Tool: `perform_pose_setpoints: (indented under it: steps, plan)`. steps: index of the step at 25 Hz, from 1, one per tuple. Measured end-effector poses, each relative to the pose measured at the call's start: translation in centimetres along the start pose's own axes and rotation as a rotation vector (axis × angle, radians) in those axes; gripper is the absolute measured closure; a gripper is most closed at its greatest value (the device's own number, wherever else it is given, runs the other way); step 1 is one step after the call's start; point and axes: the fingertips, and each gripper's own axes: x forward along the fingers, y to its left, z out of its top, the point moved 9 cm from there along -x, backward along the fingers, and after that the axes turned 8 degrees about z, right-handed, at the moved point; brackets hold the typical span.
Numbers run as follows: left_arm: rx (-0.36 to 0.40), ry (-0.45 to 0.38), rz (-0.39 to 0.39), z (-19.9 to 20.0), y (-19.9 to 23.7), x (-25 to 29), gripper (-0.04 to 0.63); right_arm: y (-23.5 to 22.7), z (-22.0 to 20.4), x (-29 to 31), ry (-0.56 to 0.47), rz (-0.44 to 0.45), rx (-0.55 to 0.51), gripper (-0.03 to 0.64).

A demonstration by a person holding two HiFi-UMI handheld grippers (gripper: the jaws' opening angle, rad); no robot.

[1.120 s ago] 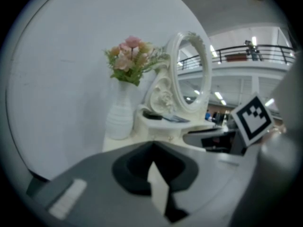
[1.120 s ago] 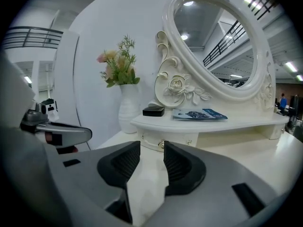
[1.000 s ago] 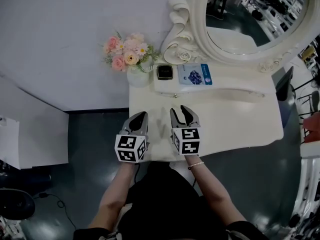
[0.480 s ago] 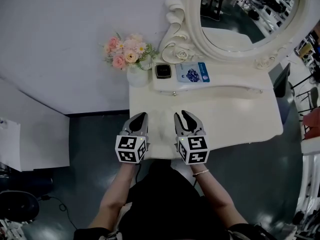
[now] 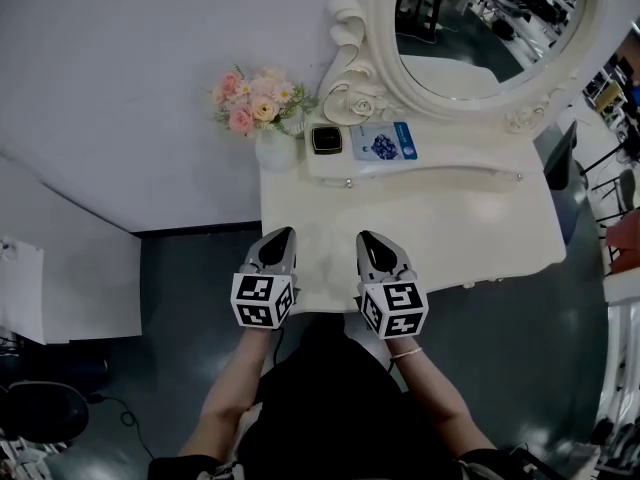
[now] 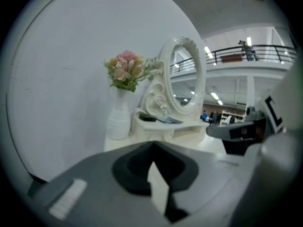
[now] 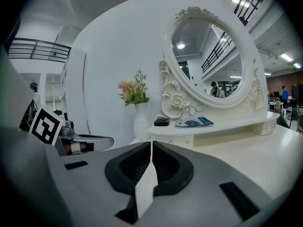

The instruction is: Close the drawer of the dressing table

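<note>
The white dressing table [image 5: 450, 218] stands against the wall, with an oval mirror [image 5: 480, 18] above a raised shelf [image 5: 440, 160]. A small drawer knob [image 5: 349, 182] shows under that shelf, and no drawer stands out from the table. My left gripper [image 5: 278, 238] hovers shut over the table's front left edge. Beside it, my right gripper [image 5: 368, 240] is closing, its jaws nearly together with nothing between them. In the right gripper view the tips [image 7: 151, 143] meet. The left gripper view shows its own tips [image 6: 152, 145] together too.
A white vase of pink flowers [image 5: 277, 151] stands at the table's back left corner. On the shelf lie a black box [image 5: 327, 140] and a blue packet [image 5: 384, 141]. Dark floor [image 5: 180, 268] lies left of the table, and a white cabinet [image 5: 70, 278] stands further left.
My right gripper has drawn back toward the table's front edge and slightly right, and its jaws have gone from wide apart to nearly closed. The left gripper has stayed put.
</note>
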Motion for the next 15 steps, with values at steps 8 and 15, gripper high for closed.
perform_pose_setpoints:
  steps: [8, 15]
  plan:
    - [0.006, -0.003, 0.000, -0.1, -0.1, -1.2, 0.589, 0.6, -0.3, -1.7, -0.027, 0.022, 0.035, 0.612]
    - [0.006, -0.010, 0.002, -0.2, -0.3, -1.8, 0.589, 0.7, -0.9, -2.2, -0.028, 0.042, 0.053, 0.613]
